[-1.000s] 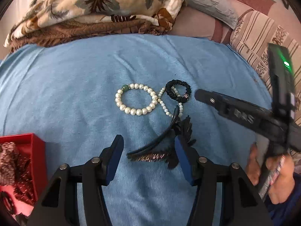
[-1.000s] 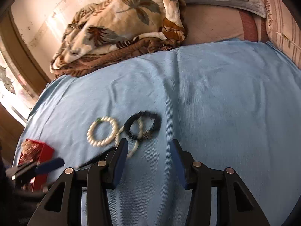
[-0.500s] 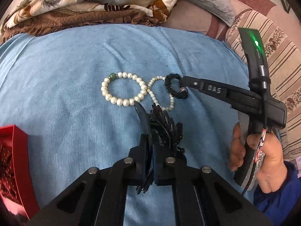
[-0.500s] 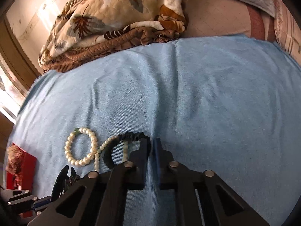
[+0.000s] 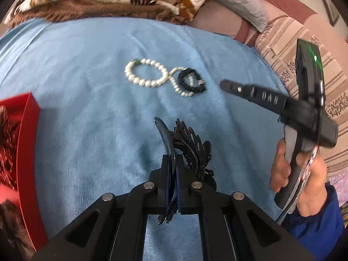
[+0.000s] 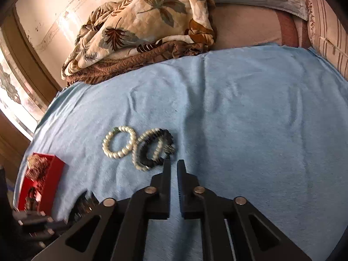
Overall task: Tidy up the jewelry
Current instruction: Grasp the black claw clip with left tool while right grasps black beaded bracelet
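My left gripper (image 5: 174, 163) is shut on a black feather-shaped hair clip (image 5: 191, 143) and holds it above the blue cloth (image 5: 91, 130). A large pearl bracelet (image 5: 143, 74), a smaller pearl bracelet (image 5: 178, 87) and a black bead bracelet (image 5: 191, 80) lie together on the cloth beyond it. My right gripper (image 6: 173, 167) is shut and holds nothing, just short of the black bead bracelet (image 6: 152, 152); it also shows in the left wrist view (image 5: 226, 86). The large pearl bracelet (image 6: 118, 143) lies left of it. The red box (image 5: 26, 152) is at the left.
The red box (image 6: 43, 180) holds patterned items. A leaf-print quilt (image 6: 141, 32) is heaped at the cloth's far edge. Striped pillows (image 5: 304, 65) lie to the right. A window (image 6: 13, 100) is at the far left.
My left gripper closed on the hair clip and lifted it off the cloth. My right gripper shut at the black bracelet, then drew back a little; the bracelets stayed down.
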The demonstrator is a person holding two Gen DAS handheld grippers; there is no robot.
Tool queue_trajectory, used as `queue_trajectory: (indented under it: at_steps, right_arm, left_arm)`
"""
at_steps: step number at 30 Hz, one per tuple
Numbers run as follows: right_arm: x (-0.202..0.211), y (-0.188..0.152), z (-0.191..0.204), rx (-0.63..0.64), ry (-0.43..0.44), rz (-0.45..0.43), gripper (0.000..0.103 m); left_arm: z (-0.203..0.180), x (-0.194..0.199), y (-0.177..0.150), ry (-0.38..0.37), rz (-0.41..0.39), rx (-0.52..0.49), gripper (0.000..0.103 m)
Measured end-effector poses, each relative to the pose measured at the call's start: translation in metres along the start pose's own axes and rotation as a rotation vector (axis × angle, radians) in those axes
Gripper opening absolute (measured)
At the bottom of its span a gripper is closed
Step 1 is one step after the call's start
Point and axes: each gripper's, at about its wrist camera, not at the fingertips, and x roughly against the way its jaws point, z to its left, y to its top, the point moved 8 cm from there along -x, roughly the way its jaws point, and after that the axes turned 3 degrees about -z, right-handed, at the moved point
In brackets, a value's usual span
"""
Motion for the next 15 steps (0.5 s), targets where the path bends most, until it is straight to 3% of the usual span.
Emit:
queue_trajectory:
  at_steps: [2, 6, 9, 11, 12, 15]
  right_arm:
    - [-0.015, 0.003, 0.005, -0.019, 0.022, 0.028, 0.01]
    - [-0.039, 0.009, 0.003, -0.021, -0.033, 0.046, 0.032]
    - [-0.053, 0.008, 0.002, -0.009, -0.073, 0.066, 0.032]
    - [-0.055, 0.009, 0.005, 0.035, -0.111, 0.06, 0.026]
    - [-0.056, 0.008, 0.005, 0.053, -0.126, 0.062, 0.016]
    - [-0.05, 0.007, 0.004, 0.061, -0.126, 0.056, 0.014]
  left_arm:
    - [0.003, -0.004, -0.001, -0.008, 0.01, 0.018, 0.005]
    - [0.003, -0.006, 0.001, -0.012, 0.007, 0.019, 0.005]
    - [0.003, -0.011, 0.0, -0.02, 0.01, 0.017, 0.006]
    - [0.002, -0.013, -0.002, -0.028, 0.01, 0.018, 0.008]
    - [0.002, -0.014, -0.002, -0.025, 0.004, 0.015, 0.008]
    - [0.0, -0.011, -0.002, -0.01, -0.009, 0.001, 0.008]
